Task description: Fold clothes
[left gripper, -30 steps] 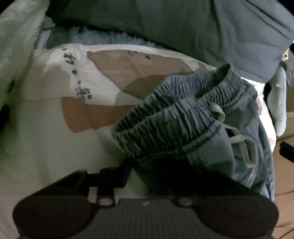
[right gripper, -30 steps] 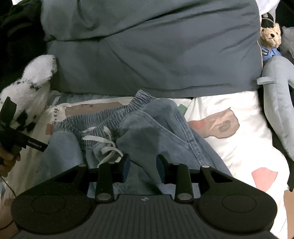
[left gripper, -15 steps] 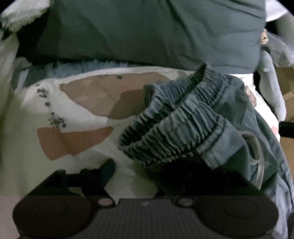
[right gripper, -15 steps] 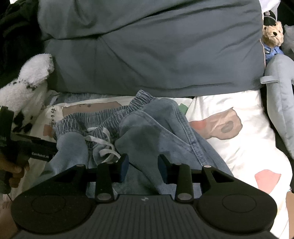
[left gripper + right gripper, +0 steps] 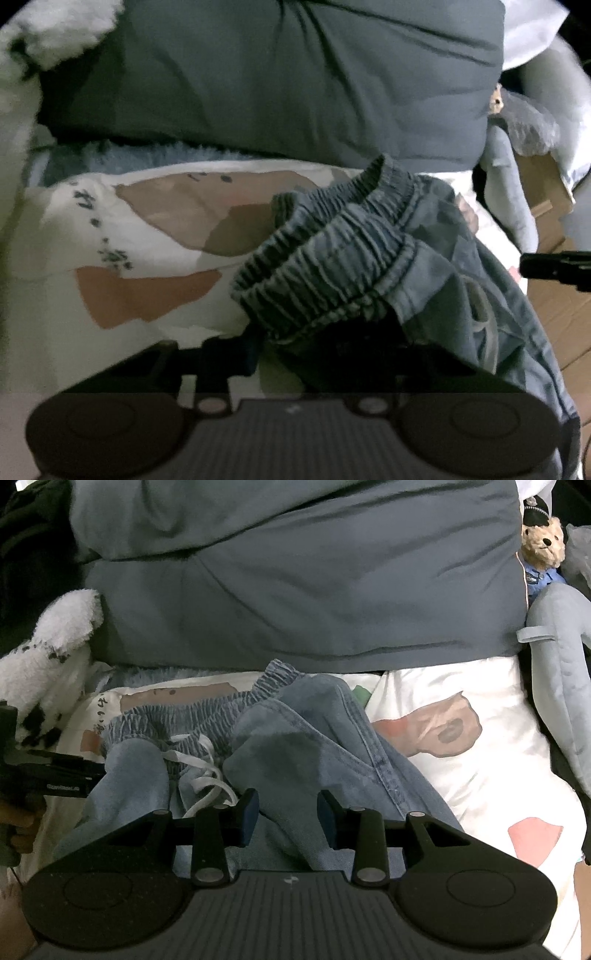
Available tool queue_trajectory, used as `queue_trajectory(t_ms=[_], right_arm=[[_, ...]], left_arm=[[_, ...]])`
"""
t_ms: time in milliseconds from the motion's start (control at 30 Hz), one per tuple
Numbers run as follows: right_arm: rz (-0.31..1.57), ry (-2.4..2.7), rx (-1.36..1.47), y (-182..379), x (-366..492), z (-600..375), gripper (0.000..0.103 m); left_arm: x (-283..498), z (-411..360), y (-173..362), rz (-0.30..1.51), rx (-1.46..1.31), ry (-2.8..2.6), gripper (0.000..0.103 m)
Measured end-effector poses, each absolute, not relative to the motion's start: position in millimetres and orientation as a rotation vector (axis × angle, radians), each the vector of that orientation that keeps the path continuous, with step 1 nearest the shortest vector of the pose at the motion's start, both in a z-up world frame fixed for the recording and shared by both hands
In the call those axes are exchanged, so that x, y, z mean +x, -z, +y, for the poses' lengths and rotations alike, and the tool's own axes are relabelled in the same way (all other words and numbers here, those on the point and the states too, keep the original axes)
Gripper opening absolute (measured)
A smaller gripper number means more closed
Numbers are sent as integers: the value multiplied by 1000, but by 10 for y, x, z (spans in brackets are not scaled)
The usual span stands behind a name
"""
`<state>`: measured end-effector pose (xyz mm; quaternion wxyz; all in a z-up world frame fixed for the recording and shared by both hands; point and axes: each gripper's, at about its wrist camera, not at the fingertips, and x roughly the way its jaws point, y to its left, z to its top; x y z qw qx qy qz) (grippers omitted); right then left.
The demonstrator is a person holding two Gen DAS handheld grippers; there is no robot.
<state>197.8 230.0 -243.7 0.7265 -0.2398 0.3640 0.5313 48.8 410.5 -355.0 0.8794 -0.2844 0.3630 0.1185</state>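
- My right gripper [image 5: 286, 818] sits nearest with its fingers spread apart, gripping nothing, above a fold of the denim trousers [image 5: 314, 746].
- My left gripper [image 5: 295, 354]: the denim drapes over its right finger, so I cannot tell its grip.
- The trousers lie bunched on the patterned bedsheet [image 5: 480, 738], elastic waistband [image 5: 332, 266] and white drawstring [image 5: 199, 764] exposed.
- Beyond them rests a grey-blue duvet [image 5: 295, 590].
- Far right, a teddy bear [image 5: 545, 546]; far left, a white spotted plush toy [image 5: 48, 650].
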Motion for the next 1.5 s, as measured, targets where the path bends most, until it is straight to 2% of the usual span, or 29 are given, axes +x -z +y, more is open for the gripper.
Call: queue_trajectory(t_ms=[67, 667, 1067, 1500], right_arm=[[795, -1173, -527, 2431, 1990, 2327, 42], [728, -1173, -578, 2466, 2462, 3094, 42], [723, -1375, -991, 2484, 2544, 3880, 42], [790, -1494, -1481, 2804, 2398, 4365, 42]], left_arm=[[416, 4141, 3469, 756, -593, -252, 34], [-10, 4368, 3043, 816, -647, -284, 25], [-9, 4419, 3108, 833, -658, -252, 25], [-14, 4448, 3135, 837, -676, -229, 25]])
